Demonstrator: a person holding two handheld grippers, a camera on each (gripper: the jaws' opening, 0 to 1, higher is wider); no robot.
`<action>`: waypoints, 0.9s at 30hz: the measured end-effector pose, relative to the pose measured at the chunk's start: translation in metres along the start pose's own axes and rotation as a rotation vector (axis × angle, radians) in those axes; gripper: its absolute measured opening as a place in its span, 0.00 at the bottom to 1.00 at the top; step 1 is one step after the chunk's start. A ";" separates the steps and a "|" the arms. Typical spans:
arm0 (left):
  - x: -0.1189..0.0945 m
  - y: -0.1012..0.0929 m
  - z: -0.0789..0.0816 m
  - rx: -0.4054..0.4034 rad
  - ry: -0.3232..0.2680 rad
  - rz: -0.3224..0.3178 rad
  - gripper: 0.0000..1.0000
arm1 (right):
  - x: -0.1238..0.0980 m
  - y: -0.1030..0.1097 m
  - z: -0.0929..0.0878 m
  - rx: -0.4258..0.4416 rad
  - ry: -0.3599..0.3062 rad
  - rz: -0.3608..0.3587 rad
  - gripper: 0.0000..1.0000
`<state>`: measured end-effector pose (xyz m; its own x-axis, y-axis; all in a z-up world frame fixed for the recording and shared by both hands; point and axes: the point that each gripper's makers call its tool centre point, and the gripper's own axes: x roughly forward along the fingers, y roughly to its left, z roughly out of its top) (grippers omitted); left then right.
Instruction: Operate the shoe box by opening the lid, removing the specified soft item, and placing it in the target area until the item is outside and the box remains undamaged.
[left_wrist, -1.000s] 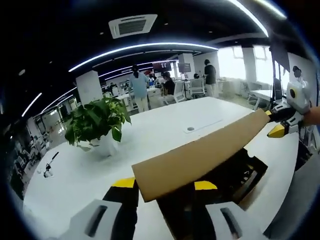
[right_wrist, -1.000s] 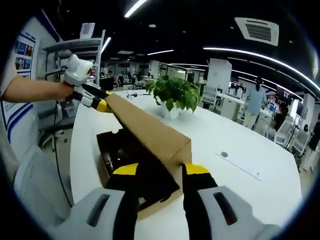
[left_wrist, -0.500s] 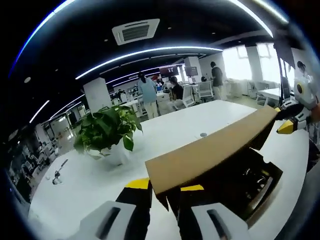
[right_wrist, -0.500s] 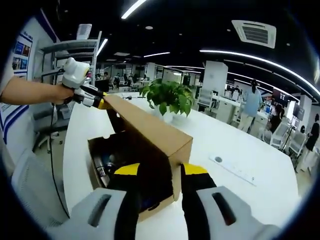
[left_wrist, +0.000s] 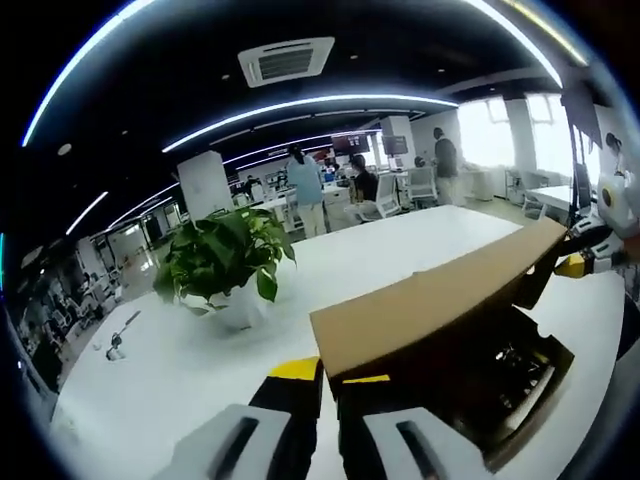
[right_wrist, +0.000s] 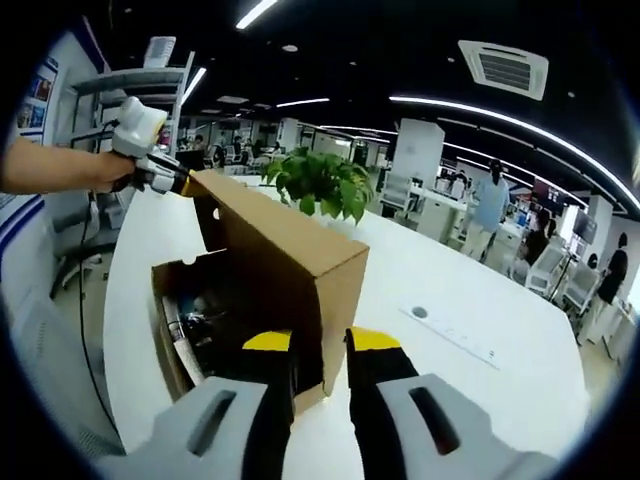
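Note:
The brown cardboard shoe box (right_wrist: 166, 325) stands on the white table with its lid (right_wrist: 270, 240) lifted and tilted up. My right gripper (right_wrist: 320, 345) is shut on the lid's near end wall. A hand holds my left gripper (right_wrist: 165, 180) at the lid's far corner. In the left gripper view my left gripper (left_wrist: 330, 375) is shut on the near corner of the lid (left_wrist: 430, 300), and the right gripper (left_wrist: 582, 262) holds the far end. Under the lid the box (left_wrist: 545, 385) shows a dark inside with dark, glinting contents (left_wrist: 500, 360) that I cannot make out.
A potted green plant (left_wrist: 225, 260) (right_wrist: 320, 180) stands on the white table (left_wrist: 160, 370) beyond the box. A small round port (right_wrist: 420, 312) is set into the tabletop. Several people stand among desks far behind. Shelves and a chair are at the left in the right gripper view.
The lid has swung higher and more upright, exposing more of the box's inside. The jaws of both grippers have drawn closer together on the lid's ends.

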<state>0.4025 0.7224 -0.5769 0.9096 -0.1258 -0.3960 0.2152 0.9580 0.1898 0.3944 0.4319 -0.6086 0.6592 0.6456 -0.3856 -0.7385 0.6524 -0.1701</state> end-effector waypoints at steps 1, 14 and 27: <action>0.001 0.000 0.001 -0.002 -0.002 0.000 0.04 | 0.001 -0.001 -0.003 0.000 0.005 -0.003 0.15; 0.013 0.005 0.009 -0.010 -0.014 0.007 0.04 | 0.015 -0.006 -0.050 -0.013 0.126 -0.010 0.09; 0.025 0.007 0.015 -0.028 -0.023 0.013 0.04 | 0.036 -0.010 -0.057 -0.009 0.146 -0.025 0.05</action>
<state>0.4321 0.7226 -0.5723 0.9205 -0.1185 -0.3724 0.1932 0.9663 0.1701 0.4175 0.4258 -0.6721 0.6498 0.5643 -0.5093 -0.7241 0.6634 -0.1888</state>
